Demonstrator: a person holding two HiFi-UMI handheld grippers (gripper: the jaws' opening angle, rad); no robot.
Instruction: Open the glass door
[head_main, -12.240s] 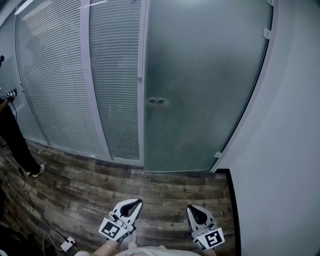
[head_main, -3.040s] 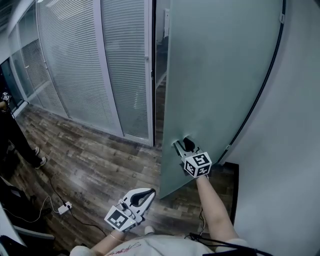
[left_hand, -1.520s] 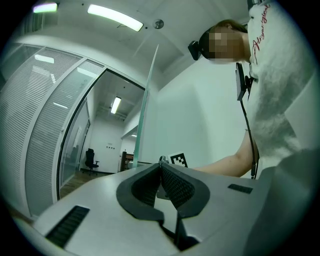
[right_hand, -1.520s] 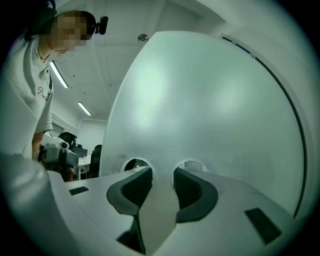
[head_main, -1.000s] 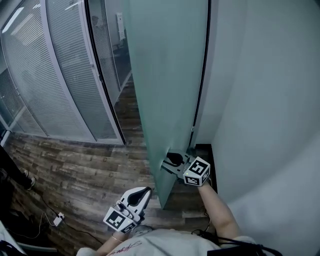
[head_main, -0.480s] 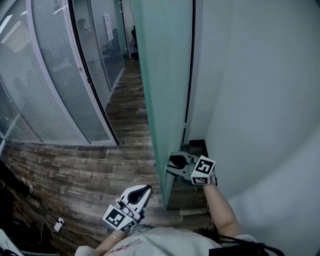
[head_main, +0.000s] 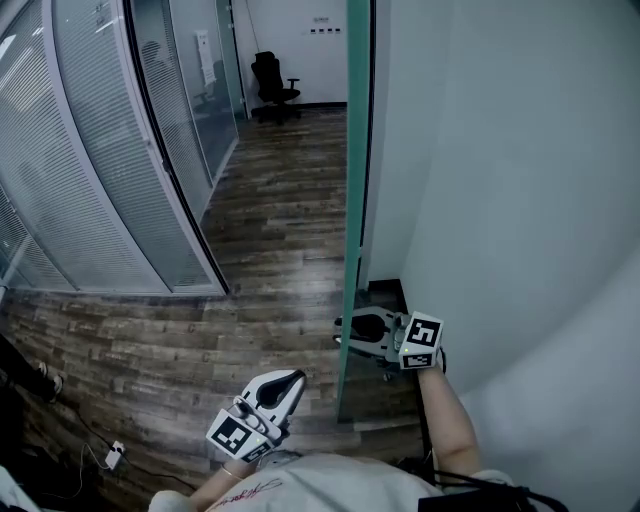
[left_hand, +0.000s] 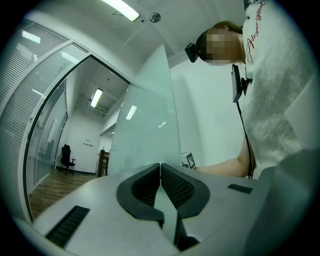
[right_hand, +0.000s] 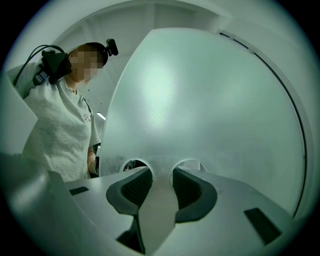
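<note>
The frosted glass door stands swung open and shows edge-on in the head view. My right gripper is at its free edge at handle height. In the right gripper view, the right gripper has its fingertips in the door's two round holes. The strip of glass between the holes is clamped between them. My left gripper hangs low and left of the door, shut and empty. In the left gripper view, the left gripper has its pads meeting, with the door ahead of it.
A glass partition with blinds and a dark door frame run along the left. A white wall stands close behind the door on the right. Beyond the doorway are wooden floor and an office chair. A cable plug lies at bottom left.
The door has swung further open, from a slanted face to edge-on. My right gripper has moved right with it, still on the holes. The left gripper has barely shifted.
</note>
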